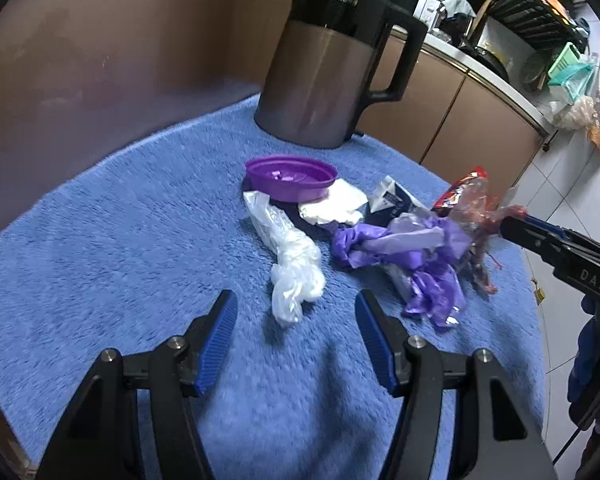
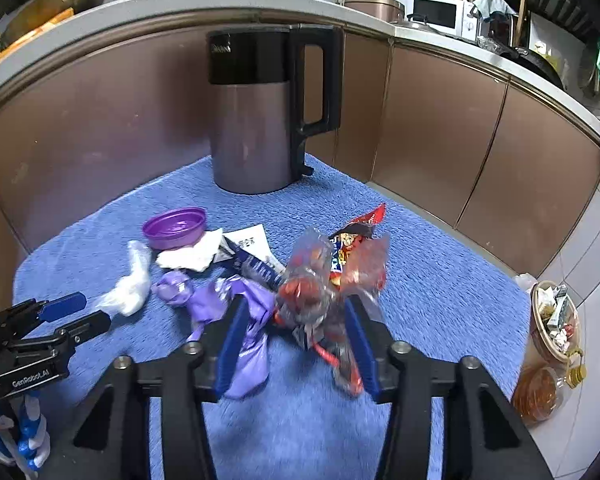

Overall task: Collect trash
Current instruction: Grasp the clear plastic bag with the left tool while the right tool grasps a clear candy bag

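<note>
Two grippers are over my blue towel (image 1: 120, 240), and the trash sits in a loose heap in the middle of it. My left gripper (image 1: 296, 336) is spread wide and holds nothing; the crumpled white plastic bag (image 1: 290, 268) lies just ahead of it, its near end between the lines of the two blue pads but not touching either. My right gripper (image 2: 296, 340) has its fingers apart, with a clear, red-printed plastic wrapper (image 2: 320, 292) bunched up between them; the frame is blurred there, so I cannot tell whether the pads actually press on it. In the left wrist view that wrapper stands up at the tip of the right gripper. Just left of it lies the purple plastic bag (image 2: 236, 320), touching the left pad. Behind these are a red snack packet (image 2: 360, 228), a dark blue carton (image 2: 252, 260), a white tissue (image 2: 192, 256) and a purple lid (image 2: 174, 226) resting on the tissue's edge. A kettle (image 2: 256, 112) stands at the towel's far edge, well apart from both grippers. On the floor to the right sits a bin (image 2: 554, 320) holding scraps.
</note>
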